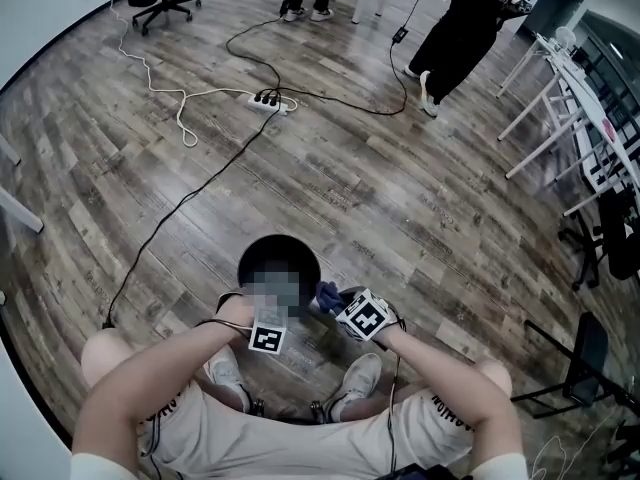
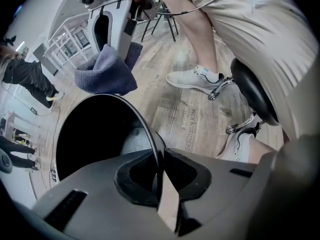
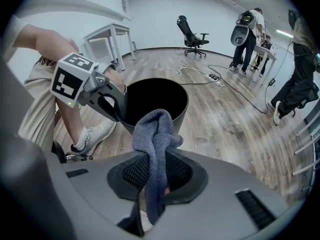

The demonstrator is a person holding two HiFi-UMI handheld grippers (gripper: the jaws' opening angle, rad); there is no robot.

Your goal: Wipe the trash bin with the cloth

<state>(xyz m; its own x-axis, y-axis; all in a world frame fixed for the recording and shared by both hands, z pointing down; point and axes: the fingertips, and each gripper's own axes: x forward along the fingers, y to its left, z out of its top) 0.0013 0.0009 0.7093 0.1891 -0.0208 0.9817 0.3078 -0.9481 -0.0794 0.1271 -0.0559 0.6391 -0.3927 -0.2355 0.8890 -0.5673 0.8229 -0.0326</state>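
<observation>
Both clamped — left claw (image 2: 159,186) on bin (image 2: 90,144) rim, right claw (image 3: 156,186) on cloth (image 3: 155,134).

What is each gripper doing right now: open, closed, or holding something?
The left gripper is closed on the rim of the trash bin.
The right gripper is closed, holding the cloth.

Trash bin (image 1: 250,258) mouth: open from above. Near rim: hemmed by person's shoes (image 1: 362,376) and knees (image 1: 105,353). Far side: bare wooden floor (image 1: 400,198), one black cable (image 1: 185,200) crossing.
</observation>
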